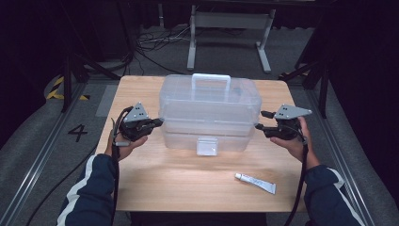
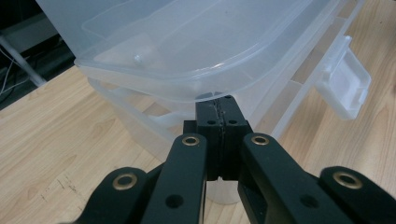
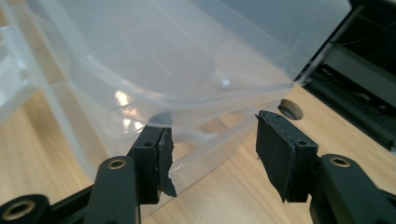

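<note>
The jaws of the left gripper (image 1: 157,122) are clenched together with nothing between them, their tips at the left end of the clear plastic box (image 1: 210,113), just under its lid rim in the left gripper view. The box stands mid-frame on the table (image 1: 155,179), handle up, latch (image 1: 207,145) facing the person. At the box's right end, the jaws of the right gripper (image 1: 259,126) stand parted, unclamped, below the rim there. A small tube (image 1: 255,183) lies lower right.
</note>
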{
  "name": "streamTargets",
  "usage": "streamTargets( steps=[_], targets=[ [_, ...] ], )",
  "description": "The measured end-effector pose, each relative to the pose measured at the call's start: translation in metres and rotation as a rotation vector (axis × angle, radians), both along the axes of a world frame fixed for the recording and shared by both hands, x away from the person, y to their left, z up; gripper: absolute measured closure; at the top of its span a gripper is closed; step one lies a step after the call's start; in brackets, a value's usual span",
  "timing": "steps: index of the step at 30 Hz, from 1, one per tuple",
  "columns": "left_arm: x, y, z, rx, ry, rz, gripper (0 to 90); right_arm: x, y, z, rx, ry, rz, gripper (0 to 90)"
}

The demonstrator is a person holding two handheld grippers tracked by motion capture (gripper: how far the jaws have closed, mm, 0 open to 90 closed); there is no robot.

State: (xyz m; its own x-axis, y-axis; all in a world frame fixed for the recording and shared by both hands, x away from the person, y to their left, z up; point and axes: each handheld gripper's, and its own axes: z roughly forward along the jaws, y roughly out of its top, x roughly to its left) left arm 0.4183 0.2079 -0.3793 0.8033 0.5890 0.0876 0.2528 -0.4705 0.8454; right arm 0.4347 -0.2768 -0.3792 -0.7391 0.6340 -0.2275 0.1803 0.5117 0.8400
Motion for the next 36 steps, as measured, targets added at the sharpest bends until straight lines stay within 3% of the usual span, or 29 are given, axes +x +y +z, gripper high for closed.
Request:
streamTargets(
  steps=[11,18,22,29,36],
  targets=[
    [-0.001,-0.001,0.001,-0.008,-0.005,0.002,89.3,-0.001,0.000,0.000,0.016,-0.041,-0.020,51.0],
    [-0.006,-0.001,-0.001,0.029,-0.002,0.006,79.2,-0.006,0.001,0.005,0.047,-0.122,-0.061,55.1],
    [-0.012,-0.003,-0.003,0.042,0.005,-0.017,75.8,-0.008,0.003,0.009,0.069,-0.161,-0.064,59.8],
    [-0.023,-0.009,-0.005,0.066,0.008,-0.061,70.1,-0.011,0.006,0.011,0.077,-0.187,-0.071,62.8],
    [-0.025,-0.015,-0.012,0.094,0.031,-0.098,64.7,-0.013,0.009,0.014,0.084,-0.230,-0.091,66.2]
  ],
)
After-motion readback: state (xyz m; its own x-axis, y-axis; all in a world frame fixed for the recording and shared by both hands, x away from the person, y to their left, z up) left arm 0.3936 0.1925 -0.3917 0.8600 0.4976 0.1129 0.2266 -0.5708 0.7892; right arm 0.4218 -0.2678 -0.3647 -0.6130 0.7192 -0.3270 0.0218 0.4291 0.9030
